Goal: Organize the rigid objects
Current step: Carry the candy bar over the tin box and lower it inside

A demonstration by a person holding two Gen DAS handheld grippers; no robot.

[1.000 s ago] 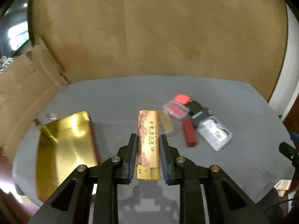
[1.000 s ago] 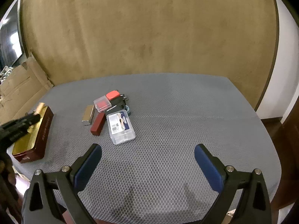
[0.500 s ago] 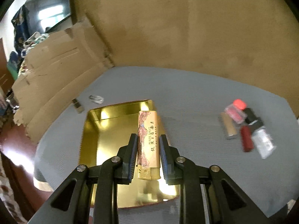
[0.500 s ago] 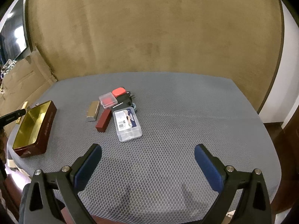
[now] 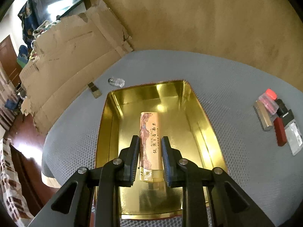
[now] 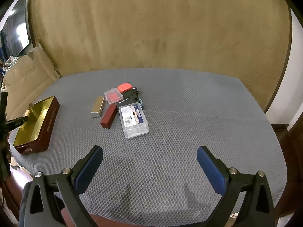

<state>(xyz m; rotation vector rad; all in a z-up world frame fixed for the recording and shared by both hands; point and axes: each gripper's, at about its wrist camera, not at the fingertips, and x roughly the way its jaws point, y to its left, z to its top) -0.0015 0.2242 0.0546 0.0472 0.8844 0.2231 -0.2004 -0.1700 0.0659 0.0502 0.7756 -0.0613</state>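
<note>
Left gripper holds a printed box over the open gold tin; right gripper hangs wide open above the mat.

Left wrist view: the left gripper (image 5: 149, 158) has its jaws closed against the long sides of a slim box printed "NANJING" (image 5: 149, 132), which sits over the gold-lined tin (image 5: 203, 117); whether the box touches the tin floor cannot be told. Beyond the tin lie a small clear bottle (image 5: 116, 81) and a small dark-capped item (image 5: 94, 89) on the grey mesh mat (image 5: 236, 87). Right wrist view: the right gripper (image 6: 149, 160) holds nothing, its blue pads far apart. Ahead, clustered together, are a clear plastic case (image 6: 133, 120), a dark red bar (image 6: 108, 117), a metallic bar (image 6: 98, 106), a clear box with red contents (image 6: 113, 95), a red item (image 6: 124, 88) and a black item (image 6: 129, 98). The tin, with maroon outer walls, sits at the mat's left edge.
</note>
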